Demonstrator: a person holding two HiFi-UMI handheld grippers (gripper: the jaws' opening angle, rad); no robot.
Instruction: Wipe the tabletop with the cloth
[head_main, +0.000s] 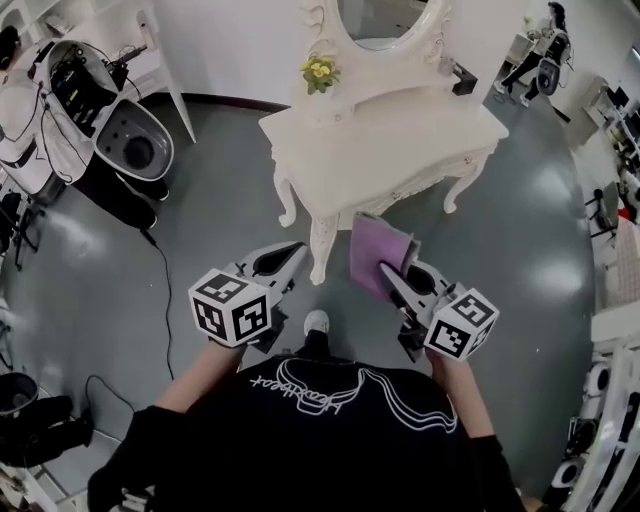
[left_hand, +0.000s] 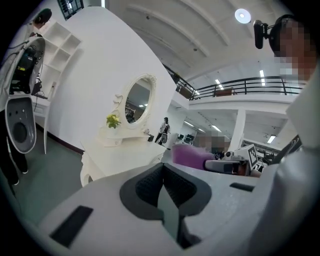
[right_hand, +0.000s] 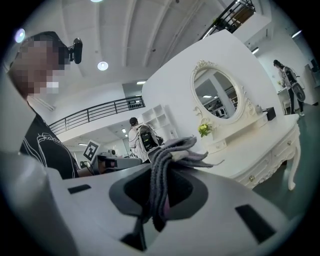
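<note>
A purple cloth (head_main: 375, 255) hangs folded in my right gripper (head_main: 397, 275), whose jaws are shut on it just in front of the white dressing table (head_main: 390, 150). In the right gripper view the cloth (right_hand: 167, 170) bunches up between the jaws, with the table (right_hand: 260, 142) ahead to the right. My left gripper (head_main: 283, 262) is held level beside it, near the table's front left leg, shut with nothing in it. The left gripper view has the closed jaws low in the frame, the gripper (left_hand: 162, 187), the tabletop (left_hand: 125, 152) beyond and the purple cloth (left_hand: 190, 155) at the right.
A small pot of yellow flowers (head_main: 319, 72) and an oval mirror (head_main: 385, 22) stand at the table's back. A dark box (head_main: 463, 82) sits at its right rear. A chair with bags (head_main: 90, 110) stands at left; a cable (head_main: 160, 290) runs across the grey floor.
</note>
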